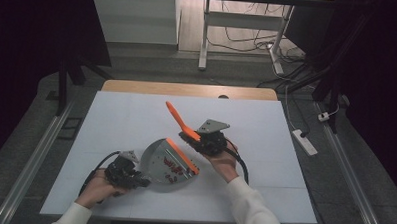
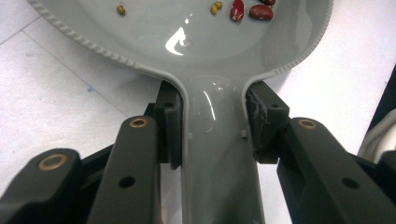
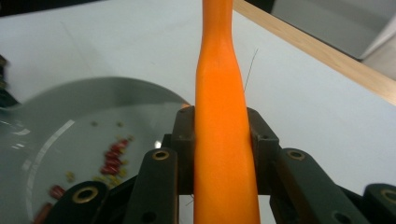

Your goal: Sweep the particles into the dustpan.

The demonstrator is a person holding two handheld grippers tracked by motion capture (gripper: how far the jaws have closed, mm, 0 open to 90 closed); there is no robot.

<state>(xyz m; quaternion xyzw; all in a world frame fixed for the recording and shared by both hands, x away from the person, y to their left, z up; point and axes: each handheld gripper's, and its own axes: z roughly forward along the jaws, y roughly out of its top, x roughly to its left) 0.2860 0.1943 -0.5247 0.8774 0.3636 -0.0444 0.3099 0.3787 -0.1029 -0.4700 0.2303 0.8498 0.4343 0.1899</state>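
Between left hand-held gripper [image 2: 212, 126] pads: dustpan [image 2: 219, 154] handle, clamped.

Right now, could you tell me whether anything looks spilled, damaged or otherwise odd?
Nothing is spilled: the beans all lie inside the grey dustpan. One oddity is in the left gripper view: the pad on the left gripper looks chipped and ragged where it presses the dustpan's handle. The right gripper holds the orange brush squarely.

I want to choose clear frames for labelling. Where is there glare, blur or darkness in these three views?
Left gripper view: a bright glare patch on the grey dustpan, otherwise sharp. Right gripper view: the beans in the pan are blurred, the orange brush handle is fairly sharp. High view: the white table is lit, the surroundings very dark.
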